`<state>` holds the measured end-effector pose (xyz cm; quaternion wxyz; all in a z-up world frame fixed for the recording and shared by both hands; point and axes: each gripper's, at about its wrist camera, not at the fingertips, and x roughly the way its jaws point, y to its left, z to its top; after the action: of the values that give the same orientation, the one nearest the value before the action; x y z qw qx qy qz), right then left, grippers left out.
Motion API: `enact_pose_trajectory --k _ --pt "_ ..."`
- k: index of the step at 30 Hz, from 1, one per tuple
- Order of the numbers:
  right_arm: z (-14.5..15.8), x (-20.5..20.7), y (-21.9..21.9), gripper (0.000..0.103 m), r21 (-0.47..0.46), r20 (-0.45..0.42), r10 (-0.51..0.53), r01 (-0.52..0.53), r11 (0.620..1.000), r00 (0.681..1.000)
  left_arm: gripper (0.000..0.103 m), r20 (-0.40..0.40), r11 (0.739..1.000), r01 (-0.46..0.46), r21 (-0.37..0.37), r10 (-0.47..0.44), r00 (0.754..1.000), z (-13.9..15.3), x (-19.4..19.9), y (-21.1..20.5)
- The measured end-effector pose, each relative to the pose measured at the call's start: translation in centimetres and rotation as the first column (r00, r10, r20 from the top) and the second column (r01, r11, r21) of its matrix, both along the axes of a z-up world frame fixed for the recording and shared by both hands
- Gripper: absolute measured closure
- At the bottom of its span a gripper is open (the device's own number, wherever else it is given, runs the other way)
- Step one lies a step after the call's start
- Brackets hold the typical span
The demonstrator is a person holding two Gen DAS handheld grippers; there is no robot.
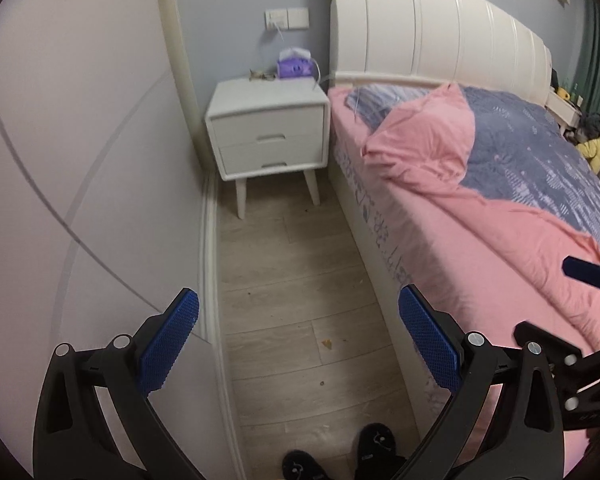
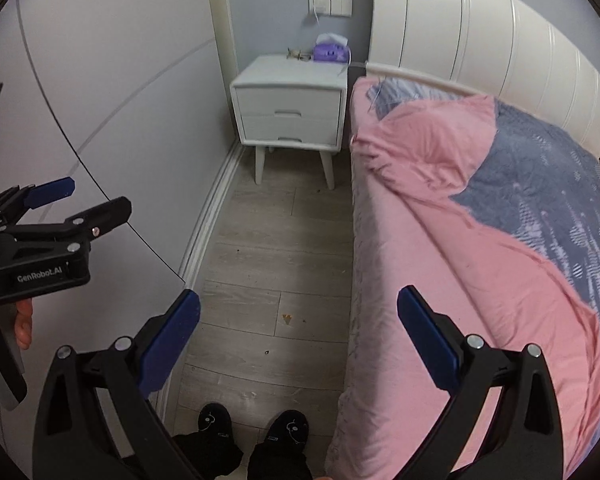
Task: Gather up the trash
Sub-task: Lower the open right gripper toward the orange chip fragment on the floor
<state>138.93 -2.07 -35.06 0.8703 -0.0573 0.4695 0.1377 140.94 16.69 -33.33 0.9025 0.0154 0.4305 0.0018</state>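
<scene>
Left gripper [image 1: 298, 338]: wide open, empty, aimed down the aisle to scout.
Right gripper [image 2: 298, 334]: wide open, empty.
Scrap [image 2: 287, 318]: on floor [image 2: 260, 248] beside bed [image 2: 440, 240], well ahead of slippers [image 2: 288, 426].

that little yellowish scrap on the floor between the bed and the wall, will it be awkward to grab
Probably. The yellowish scrap looks thin and flat against the wood floor, so wide fingers may slide over it rather than get under it. It seems very light and could skid if nudged. Its material is too small to tell. Both the left gripper and right gripper are open and empty.
</scene>
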Motion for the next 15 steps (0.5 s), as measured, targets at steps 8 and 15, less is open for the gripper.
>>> enact_pose_trajectory --k 8,15 --pt "-14.5 3.6 4.2 0.007 -0.01 -0.041 0.031 -0.032 0.999 0.999 0.006 -0.064 1.0 0.003 -0.013 -0.004 0.998 -14.7 4.3 2.5" --pt "-26.5 6.1 5.2 0.007 -0.027 -0.058 0.074 -0.076 0.997 0.996 0.006 -0.102 0.998 0.06 -0.019 -0.062 0.993 -26.9 7.4 3.5"
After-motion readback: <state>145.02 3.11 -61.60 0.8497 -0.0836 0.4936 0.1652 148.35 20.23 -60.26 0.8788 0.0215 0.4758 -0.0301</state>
